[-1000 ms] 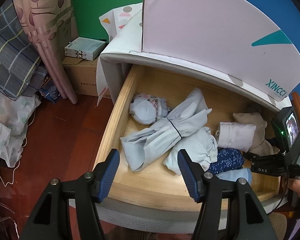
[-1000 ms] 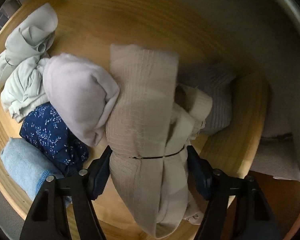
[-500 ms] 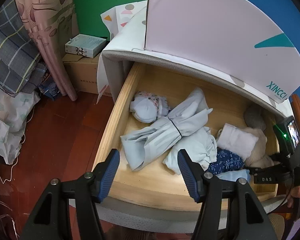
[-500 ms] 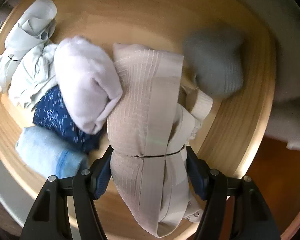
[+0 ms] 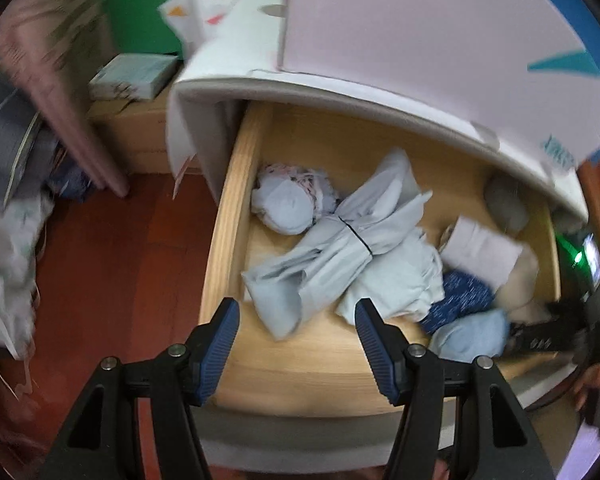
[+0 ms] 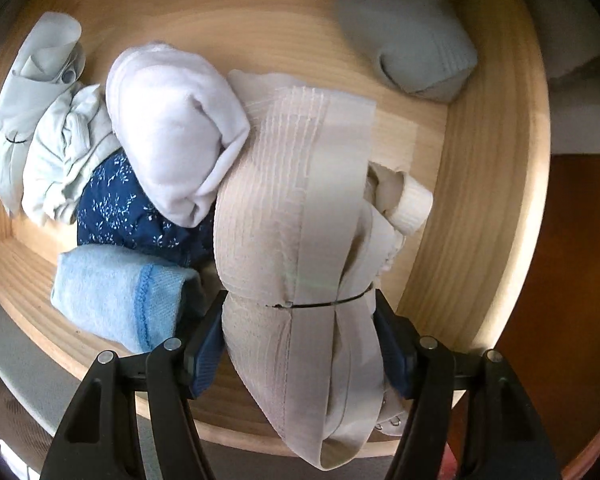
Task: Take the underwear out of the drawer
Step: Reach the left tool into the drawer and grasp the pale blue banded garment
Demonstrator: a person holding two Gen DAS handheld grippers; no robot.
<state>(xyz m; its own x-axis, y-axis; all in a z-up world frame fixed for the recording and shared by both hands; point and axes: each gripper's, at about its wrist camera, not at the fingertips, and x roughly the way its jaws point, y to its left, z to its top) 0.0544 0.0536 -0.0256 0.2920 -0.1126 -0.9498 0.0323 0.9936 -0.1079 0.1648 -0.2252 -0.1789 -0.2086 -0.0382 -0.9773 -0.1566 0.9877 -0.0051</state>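
The step in hand looks like the pick itself. The right gripper [image 6: 300,344] points down into the drawer [image 6: 480,240] near its right wall, and its two pads press on either side of the beige underwear bundle [image 6: 296,208], just below the black band tied round it, so it is clenched on that bundle. The bundle lies against the white roll [image 6: 172,128], with the dark blue floral piece [image 6: 116,208] and light blue fold [image 6: 108,292] toward the front edge and a grey sock [image 6: 412,48] in the back right corner.

The left gripper [image 5: 296,344] hangs released above the front edge of the drawer, nothing between its pads, with the pale blue bundle [image 5: 340,256] lying beyond it.

The next move, as I judge it, is a straight lift up and toward the front. The bundle's loose tail drapes over the front edge and could drag; the white roll may come along. The cabinet top [image 5: 340,88] overhangs the back, so the open room is upward at the front.
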